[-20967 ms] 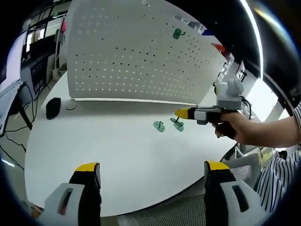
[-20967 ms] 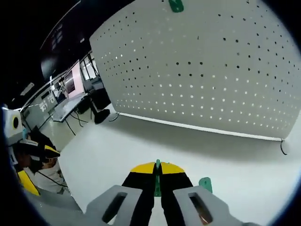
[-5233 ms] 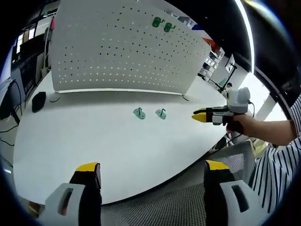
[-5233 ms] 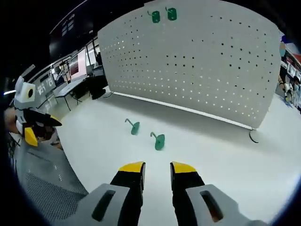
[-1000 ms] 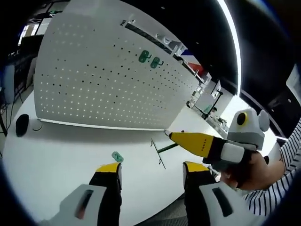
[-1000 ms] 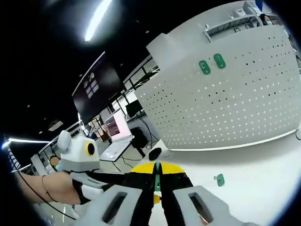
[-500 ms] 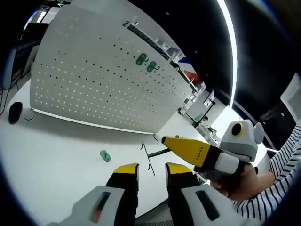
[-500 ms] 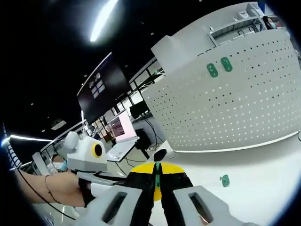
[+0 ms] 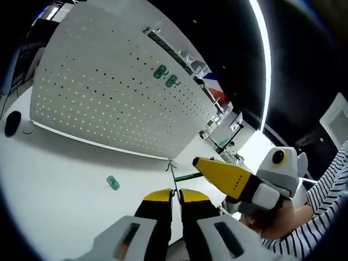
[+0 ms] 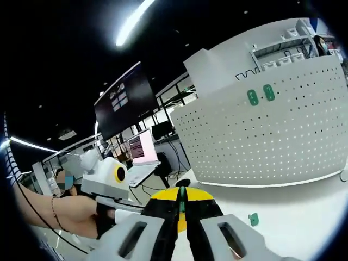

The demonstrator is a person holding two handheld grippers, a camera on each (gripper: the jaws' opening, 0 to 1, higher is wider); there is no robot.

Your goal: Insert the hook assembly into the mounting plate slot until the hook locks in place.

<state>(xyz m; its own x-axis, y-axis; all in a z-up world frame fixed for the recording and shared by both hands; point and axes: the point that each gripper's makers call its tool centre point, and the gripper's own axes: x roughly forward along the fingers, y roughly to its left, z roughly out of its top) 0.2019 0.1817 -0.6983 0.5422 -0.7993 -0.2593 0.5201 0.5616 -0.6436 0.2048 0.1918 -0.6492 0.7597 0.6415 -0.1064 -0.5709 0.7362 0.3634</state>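
Basically, left gripper (image 9: 175,197) and right gripper (image 10: 182,207) fingers both clench one green hook (image 9: 175,176), held well short of the pegboard (image 9: 103,92). Light, stiff, thin; grip its flat plate, not the wire.

A monitor (image 10: 142,147) stands beyond the white table (image 9: 49,179).

Dark ceiling with a light strip (image 9: 265,60); office desks (image 10: 142,168) behind.
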